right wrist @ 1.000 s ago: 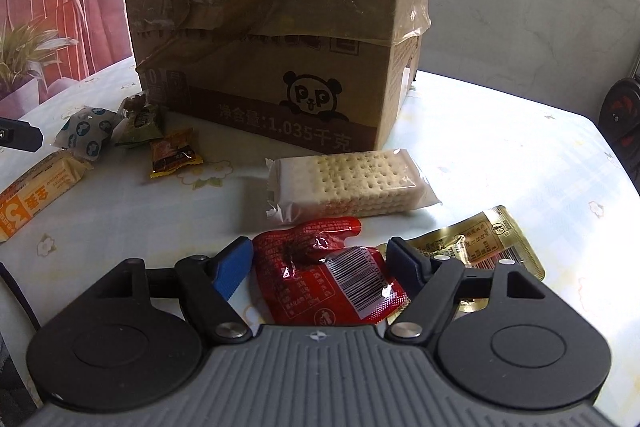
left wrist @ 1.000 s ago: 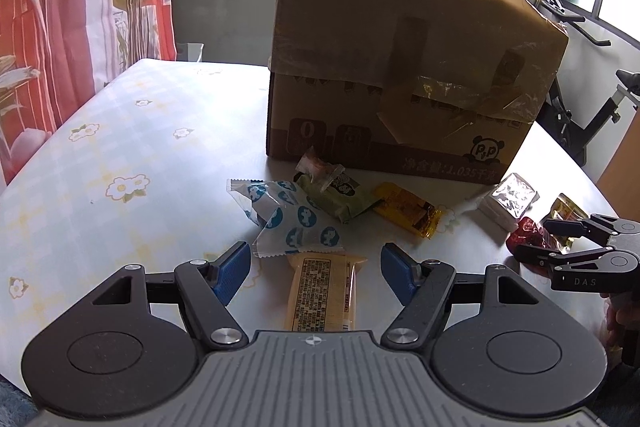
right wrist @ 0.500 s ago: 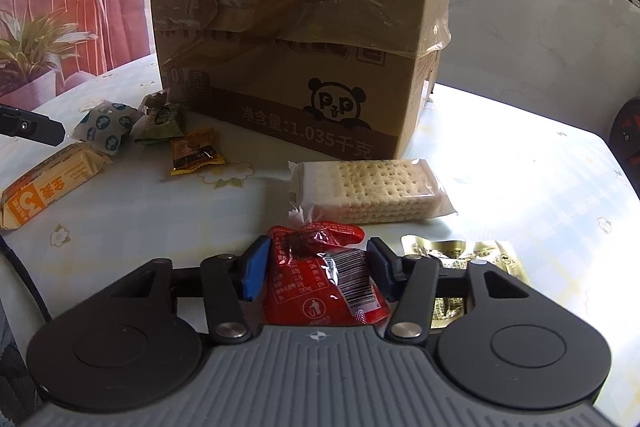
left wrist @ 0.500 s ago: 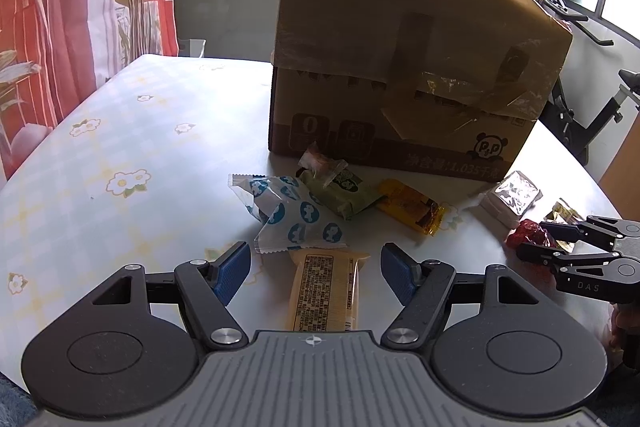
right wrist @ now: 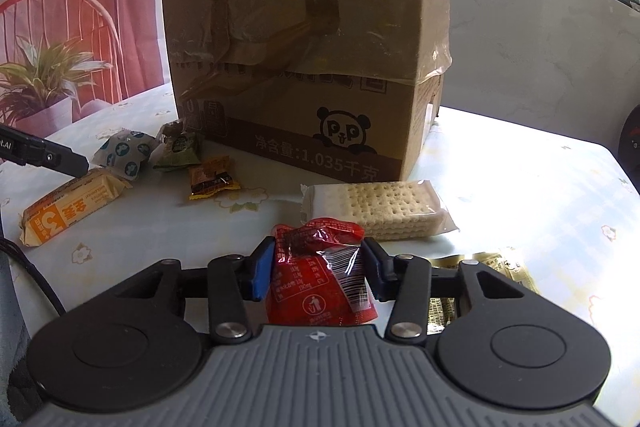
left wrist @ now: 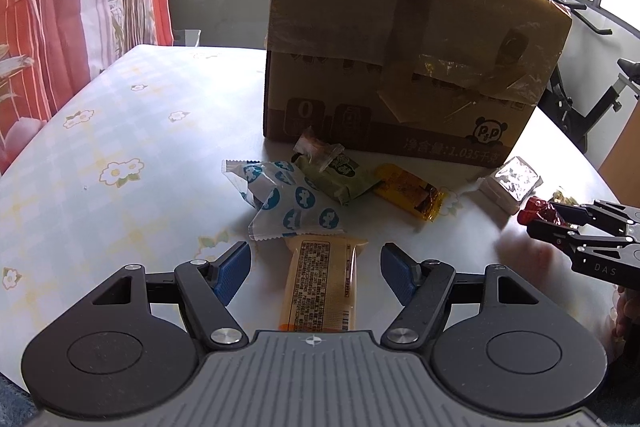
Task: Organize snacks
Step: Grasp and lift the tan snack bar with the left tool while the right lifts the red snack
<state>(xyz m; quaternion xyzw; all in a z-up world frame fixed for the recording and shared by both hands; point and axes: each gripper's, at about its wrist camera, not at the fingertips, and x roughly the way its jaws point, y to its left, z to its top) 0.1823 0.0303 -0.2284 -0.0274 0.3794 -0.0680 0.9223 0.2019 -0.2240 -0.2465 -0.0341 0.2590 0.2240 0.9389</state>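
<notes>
My right gripper [right wrist: 316, 267] has just been closing and now clamps the crinkled red foil snack packet [right wrist: 320, 279] near the table's [right wrist: 520, 179] front edge. My left gripper [left wrist: 316, 267] stands apart around the orange wrapped bar [left wrist: 320, 291], not pressing it. Next I should lift the packet toward the brown cardboard box [right wrist: 308, 47].

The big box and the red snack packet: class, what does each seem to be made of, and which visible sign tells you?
Big box: brown cardboard, matt, with creased edges and glossy clear tape. Red snack packet: probably thin plastic film, shiny, wrinkled and glinting.
</notes>
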